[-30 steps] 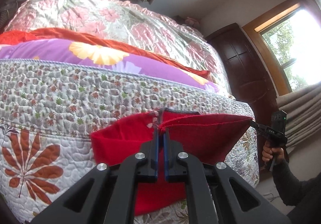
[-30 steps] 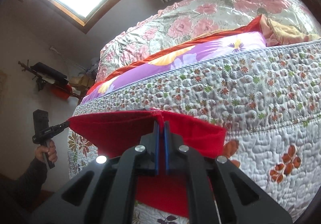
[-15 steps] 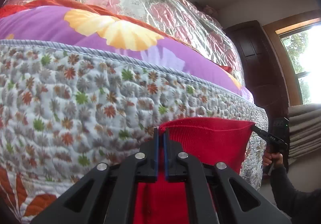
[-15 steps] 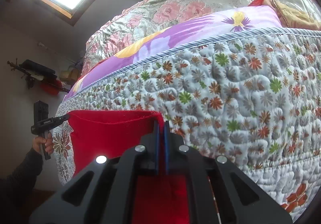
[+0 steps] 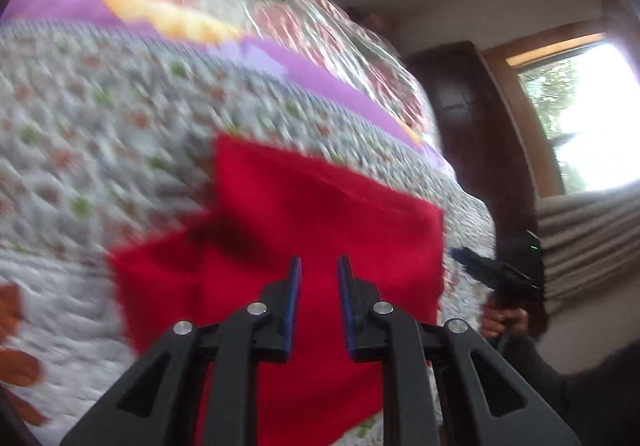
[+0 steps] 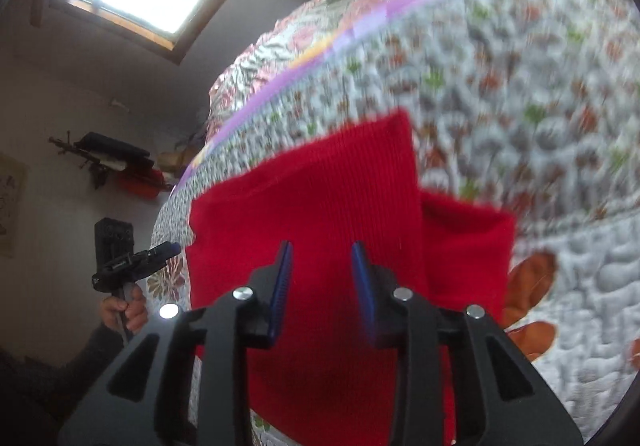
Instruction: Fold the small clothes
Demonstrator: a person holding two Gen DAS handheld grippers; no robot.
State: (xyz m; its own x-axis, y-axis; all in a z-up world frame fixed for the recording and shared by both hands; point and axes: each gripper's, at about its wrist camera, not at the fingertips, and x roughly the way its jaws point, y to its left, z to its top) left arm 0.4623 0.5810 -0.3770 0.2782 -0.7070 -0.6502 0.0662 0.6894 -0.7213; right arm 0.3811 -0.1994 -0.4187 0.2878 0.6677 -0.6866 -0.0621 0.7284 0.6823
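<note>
Fingers of the left gripper stand apart with nothing between them, where half a second ago they were pinched shut on the top edge of a red knit garment. Released, the garment lies flat on the flower-print quilt of a bed, so one fold looks just laid down and the next grasp is still to come. Its long axis seems to run from the bed's near edge up toward the purple sheet, a folded layer uppermost, a shorter flap poking out to one side. To the right, the right gripper has likewise let go: its fingers are spread, hovering near the cloth, though motion blur hides any contact.
</note>
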